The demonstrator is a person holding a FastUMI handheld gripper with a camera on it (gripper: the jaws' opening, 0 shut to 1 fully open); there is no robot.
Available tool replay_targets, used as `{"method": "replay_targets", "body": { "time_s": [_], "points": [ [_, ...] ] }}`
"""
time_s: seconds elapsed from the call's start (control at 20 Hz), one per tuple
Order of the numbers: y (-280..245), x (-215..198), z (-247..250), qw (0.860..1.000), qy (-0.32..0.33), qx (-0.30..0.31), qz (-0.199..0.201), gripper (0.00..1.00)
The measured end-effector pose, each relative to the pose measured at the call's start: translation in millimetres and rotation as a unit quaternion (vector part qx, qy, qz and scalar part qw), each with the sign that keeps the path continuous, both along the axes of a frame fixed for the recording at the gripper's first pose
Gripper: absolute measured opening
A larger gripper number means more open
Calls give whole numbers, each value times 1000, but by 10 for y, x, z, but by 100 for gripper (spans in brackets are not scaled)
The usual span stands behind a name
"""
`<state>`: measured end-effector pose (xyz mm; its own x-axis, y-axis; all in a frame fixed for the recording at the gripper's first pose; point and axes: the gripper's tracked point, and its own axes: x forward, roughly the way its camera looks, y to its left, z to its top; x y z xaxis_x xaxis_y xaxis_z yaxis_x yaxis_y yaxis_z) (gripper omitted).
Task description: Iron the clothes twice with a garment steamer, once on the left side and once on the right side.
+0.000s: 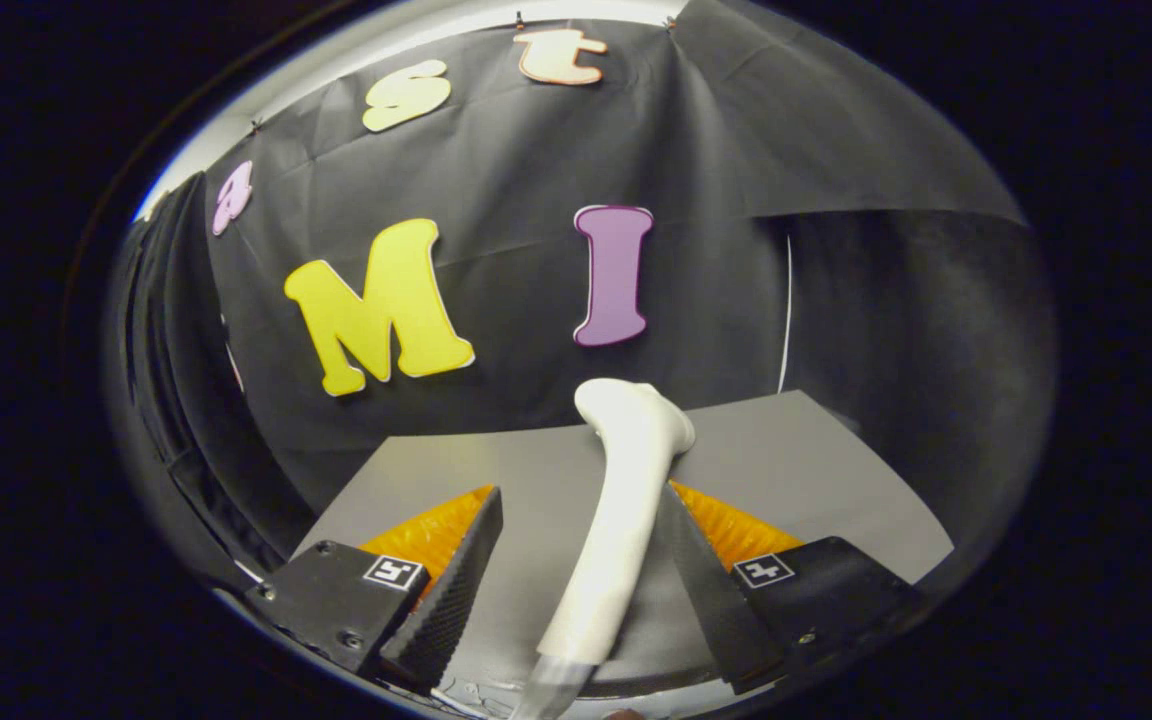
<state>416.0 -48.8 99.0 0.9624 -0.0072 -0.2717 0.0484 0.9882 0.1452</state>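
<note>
A white garment steamer (626, 480) lies between my fingers, its rounded head pointing away over the grey tabletop (816, 470). Its handle runs back toward me and ends in a clear hose piece (556, 685). My gripper (581, 492) is open. The right finger (701, 580) sits against the steamer's handle, while the left finger (456, 590) stands well apart from it, with bare table showing in the gap.
The grey table ends just beyond the steamer's head at the black cloth wall (536, 200). A thin white cord (786, 310) hangs down the wall to the right. Folded black cloth (176, 380) lines the left side.
</note>
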Motion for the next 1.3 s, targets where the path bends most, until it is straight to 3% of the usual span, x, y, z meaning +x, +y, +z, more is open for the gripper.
{"method": "replay_targets", "body": {
  "time_s": [0.25,0.7,1.05,1.15,1.3],
  "points": [
    [-62,184,-275,997,74,18,-4,96],
    [-16,357,-442,992,123,32,12,85],
    [-131,357,-438,990,129,45,-20,55],
    [-150,334,-417,989,127,63,-42,51],
    [-122,254,-183,993,82,75,-42,45]
  ]
}}
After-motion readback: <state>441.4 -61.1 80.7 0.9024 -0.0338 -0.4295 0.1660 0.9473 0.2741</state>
